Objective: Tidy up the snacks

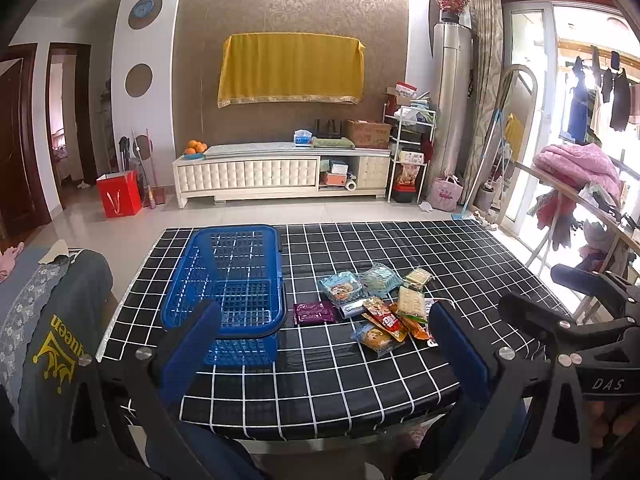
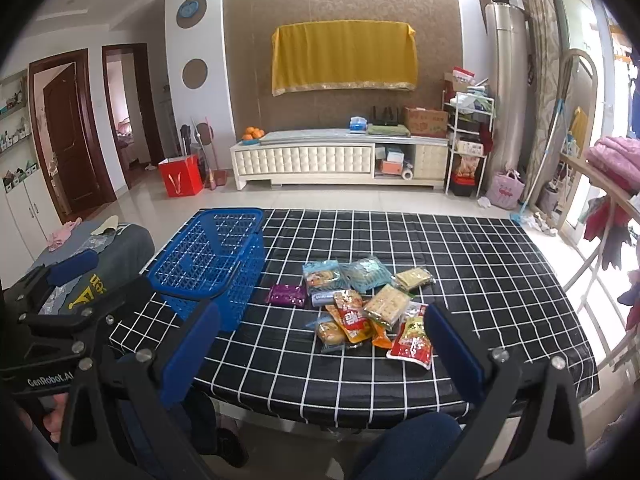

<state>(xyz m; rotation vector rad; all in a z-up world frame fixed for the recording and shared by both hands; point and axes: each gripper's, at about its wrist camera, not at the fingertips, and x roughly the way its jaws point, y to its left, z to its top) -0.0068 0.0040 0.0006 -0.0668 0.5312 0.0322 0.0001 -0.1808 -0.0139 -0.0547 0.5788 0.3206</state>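
Observation:
A blue plastic basket (image 1: 224, 332) (image 2: 236, 212) stands empty on the left of the black grid-cloth table (image 1: 360, 380) (image 2: 480, 280). To its right lies a loose pile of snack packs (image 1: 376, 304) (image 2: 360, 304): a purple pack (image 1: 314, 313) (image 2: 286, 294), a light-blue pack (image 1: 340, 288) (image 2: 320, 276), a cracker pack (image 1: 411, 302) (image 2: 388, 302) and a red pack (image 2: 412, 344). My left gripper (image 1: 326, 344) (image 2: 104, 276) hovers open and empty over the near table edge by the basket. My right gripper (image 2: 322, 344) (image 1: 528, 286) hangs open and empty in front of the pile.
A seat draped with a grey garment (image 1: 52, 320) stands left of the table. A rack with a pink blanket (image 1: 576, 168) is at the right. A white TV cabinet (image 1: 280, 172) lines the far wall. A person's blue-clad legs (image 2: 412, 448) show below the table edge.

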